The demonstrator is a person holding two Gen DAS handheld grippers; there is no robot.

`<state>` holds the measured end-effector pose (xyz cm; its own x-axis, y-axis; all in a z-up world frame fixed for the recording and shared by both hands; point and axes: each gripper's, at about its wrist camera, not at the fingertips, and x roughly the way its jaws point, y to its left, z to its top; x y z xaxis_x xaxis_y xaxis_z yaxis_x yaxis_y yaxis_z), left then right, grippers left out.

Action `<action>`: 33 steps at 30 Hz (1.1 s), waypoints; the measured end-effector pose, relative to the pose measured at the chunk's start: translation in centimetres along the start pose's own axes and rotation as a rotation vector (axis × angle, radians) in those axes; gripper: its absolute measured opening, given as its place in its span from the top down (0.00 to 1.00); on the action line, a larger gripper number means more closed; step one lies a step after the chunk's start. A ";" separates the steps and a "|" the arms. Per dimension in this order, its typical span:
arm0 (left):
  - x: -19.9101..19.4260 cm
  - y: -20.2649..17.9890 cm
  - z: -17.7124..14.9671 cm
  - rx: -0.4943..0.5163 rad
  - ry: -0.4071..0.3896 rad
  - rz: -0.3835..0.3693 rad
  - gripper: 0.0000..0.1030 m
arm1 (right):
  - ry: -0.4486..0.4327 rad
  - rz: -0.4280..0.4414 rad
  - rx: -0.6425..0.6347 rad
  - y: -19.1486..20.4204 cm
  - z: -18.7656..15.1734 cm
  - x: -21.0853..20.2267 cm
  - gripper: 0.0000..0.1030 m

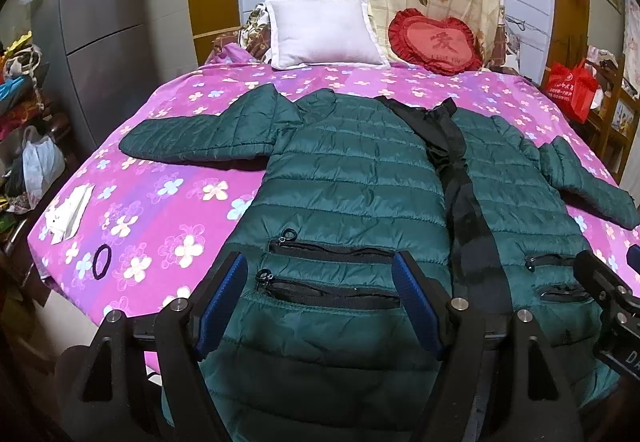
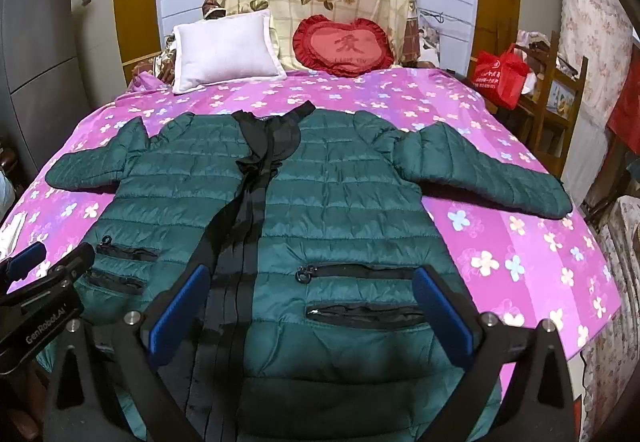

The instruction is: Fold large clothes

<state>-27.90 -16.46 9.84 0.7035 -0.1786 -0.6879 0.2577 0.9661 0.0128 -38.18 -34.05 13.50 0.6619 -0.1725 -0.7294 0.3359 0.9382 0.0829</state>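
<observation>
A dark green quilted jacket (image 1: 352,177) lies flat and face up on the bed, sleeves spread to both sides, black zipper strip down the middle. It also shows in the right wrist view (image 2: 332,197). My left gripper (image 1: 320,282) is open and empty, hovering over the jacket's lower left panel by the two zip pockets. My right gripper (image 2: 312,298) is open and empty over the lower right panel and its pockets. The right gripper shows at the edge of the left wrist view (image 1: 612,282), and the left one in the right wrist view (image 2: 44,266).
The bed has a pink flowered sheet (image 1: 168,177). A white pillow (image 1: 324,31) and a red heart cushion (image 1: 436,39) lie at its head. A black hair tie (image 1: 102,262) and white paper (image 1: 70,213) lie at the left. A red bag (image 2: 500,77) stands on the right.
</observation>
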 end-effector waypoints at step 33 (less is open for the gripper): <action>1.7 0.2 -0.9 -0.009 0.032 0.018 0.43 | 0.038 -0.003 0.010 0.6 -1.1 1.9 0.00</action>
<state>-27.30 -16.44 8.03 0.6861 -0.1548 -0.7108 0.2387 0.9709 0.0189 -37.50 -33.52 11.44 0.6350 -0.1641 -0.7549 0.3451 0.9345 0.0871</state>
